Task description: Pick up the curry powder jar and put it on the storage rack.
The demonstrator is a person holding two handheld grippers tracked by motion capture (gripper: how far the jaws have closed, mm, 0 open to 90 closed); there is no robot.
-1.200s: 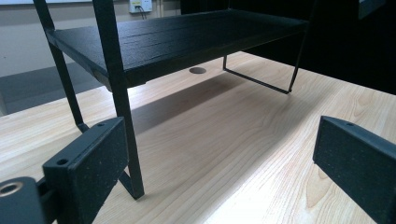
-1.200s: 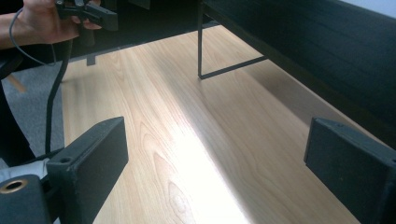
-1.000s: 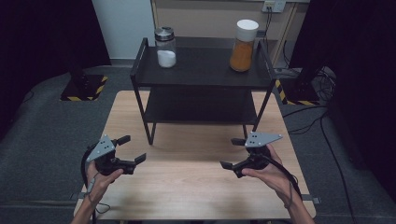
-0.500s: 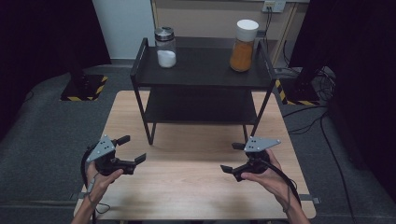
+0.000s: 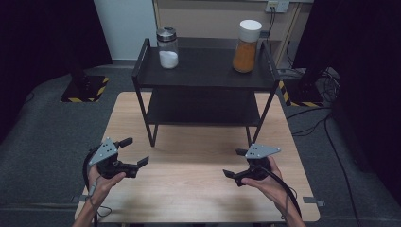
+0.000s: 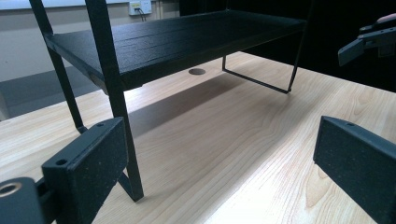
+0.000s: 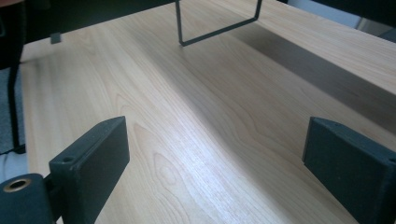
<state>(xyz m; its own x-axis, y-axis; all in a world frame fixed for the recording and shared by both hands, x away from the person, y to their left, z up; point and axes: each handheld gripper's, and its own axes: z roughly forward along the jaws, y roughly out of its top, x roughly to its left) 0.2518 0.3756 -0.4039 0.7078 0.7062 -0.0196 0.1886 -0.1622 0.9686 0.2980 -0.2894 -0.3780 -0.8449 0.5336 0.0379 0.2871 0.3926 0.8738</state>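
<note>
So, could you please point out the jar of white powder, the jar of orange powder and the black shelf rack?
jar of white powder (image 5: 168, 53), high view, glass body.
jar of orange powder (image 5: 245, 52), high view, body.
black shelf rack (image 5: 208, 75), high view, top shelf.

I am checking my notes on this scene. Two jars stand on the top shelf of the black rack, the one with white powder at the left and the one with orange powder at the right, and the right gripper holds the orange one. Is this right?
Not fully. In the high view, the right gripper holds nothing: it is open over the table, far from the orange jar. The rest is right: the white jar stands at the left on the rack.
</note>
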